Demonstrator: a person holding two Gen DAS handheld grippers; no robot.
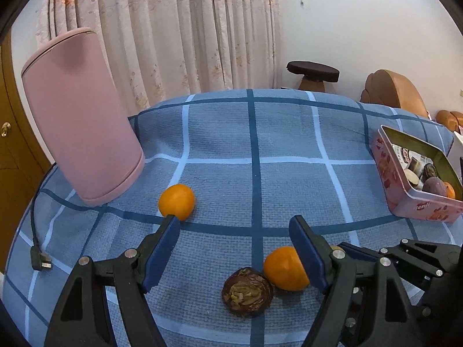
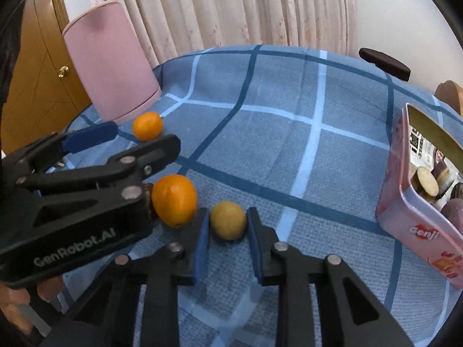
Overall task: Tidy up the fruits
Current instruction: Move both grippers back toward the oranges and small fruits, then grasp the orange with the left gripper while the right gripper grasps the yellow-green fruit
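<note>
Right claw [image 2: 227, 227] clamped on the yellow-green fruit [image 2: 227, 223]; left claw [image 1: 234, 248] wide, empty; next: lift clear of the orange [image 2: 174, 199], carry to the tin [image 2: 416, 225]

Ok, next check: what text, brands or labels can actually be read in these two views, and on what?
"GenRobot.AI" on the black body of the left gripper, seen from the right wrist.
"denji" in white on the pink side of the tin; in the left wrist view only "denj" shows.
Bold dark characters on the printed packaging inside the tin: too blurred to read.
No other text is legible.
</note>
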